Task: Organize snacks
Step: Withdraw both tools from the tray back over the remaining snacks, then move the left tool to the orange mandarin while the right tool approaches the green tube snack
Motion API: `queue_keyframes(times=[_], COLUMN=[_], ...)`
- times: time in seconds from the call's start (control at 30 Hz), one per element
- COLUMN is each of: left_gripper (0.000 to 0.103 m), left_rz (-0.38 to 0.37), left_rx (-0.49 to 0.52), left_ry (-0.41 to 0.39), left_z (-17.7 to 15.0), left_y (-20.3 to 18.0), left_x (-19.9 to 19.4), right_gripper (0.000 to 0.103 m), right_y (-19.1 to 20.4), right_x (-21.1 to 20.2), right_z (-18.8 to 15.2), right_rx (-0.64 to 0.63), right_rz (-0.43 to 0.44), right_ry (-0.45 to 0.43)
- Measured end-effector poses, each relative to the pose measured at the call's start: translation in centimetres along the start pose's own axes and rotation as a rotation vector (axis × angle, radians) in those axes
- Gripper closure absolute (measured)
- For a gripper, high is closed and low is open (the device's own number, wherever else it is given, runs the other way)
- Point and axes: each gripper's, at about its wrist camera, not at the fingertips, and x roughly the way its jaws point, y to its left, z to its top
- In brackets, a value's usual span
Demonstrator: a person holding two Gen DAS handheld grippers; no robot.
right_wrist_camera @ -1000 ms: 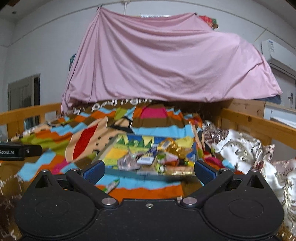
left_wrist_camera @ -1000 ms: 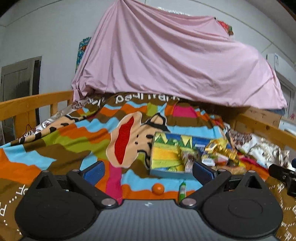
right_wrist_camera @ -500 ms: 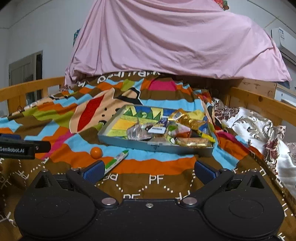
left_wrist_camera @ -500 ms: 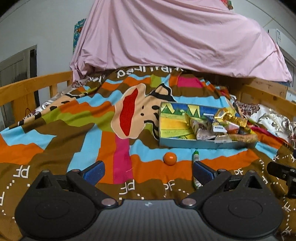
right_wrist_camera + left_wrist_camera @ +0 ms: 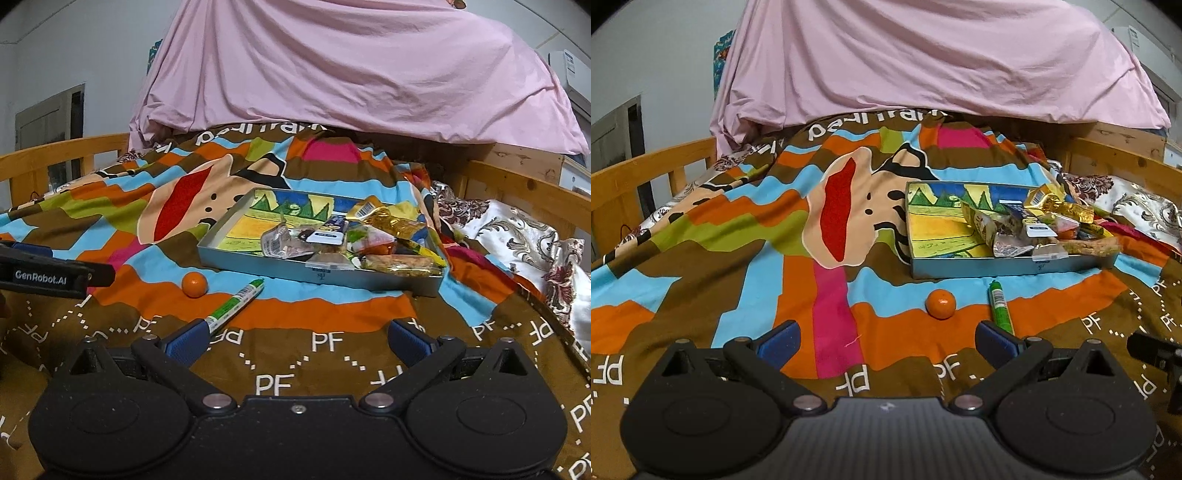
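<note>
A shallow grey tin tray (image 5: 960, 268) (image 5: 258, 266) lies on the colourful blanket, with several wrapped snacks (image 5: 1034, 225) (image 5: 354, 240) heaped in its right half. In front of it sit a small orange ball-shaped snack (image 5: 940, 303) (image 5: 194, 284) and a green-and-white stick pack (image 5: 999, 306) (image 5: 236, 301). My left gripper (image 5: 886, 341) hovers open over the blanket, short of the orange ball. My right gripper (image 5: 297, 341) is open too, its left fingertip (image 5: 184, 343) close to the stick pack's near end. Nothing is held.
A striped cartoon blanket (image 5: 738, 251) covers the bed. Wooden rails (image 5: 635, 177) (image 5: 517, 184) run along both sides. A pink sheet (image 5: 923, 62) drapes over something at the far end. A patterned satin cloth (image 5: 517, 236) is bunched at the right.
Both grippers have tilted downward and risen, so the blanket, tray, orange ball and stick pack now show from above. Both stay open and empty.
</note>
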Motion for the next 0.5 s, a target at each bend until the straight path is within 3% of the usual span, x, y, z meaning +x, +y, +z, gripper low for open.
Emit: queue_keyframes(times=[0.5], left_gripper=[0.0], left_rz=[-0.014], left_rx=[-0.022], left_ry=[-0.009], left_z=[1.9], left_y=[0.8], left_x=[2.1], right_gripper=[0.001], right_y=[2.5], right_x=[2.6], right_z=[0.6], right_rx=[-0.04], right_rz=[0.016], right_ry=[-0.03])
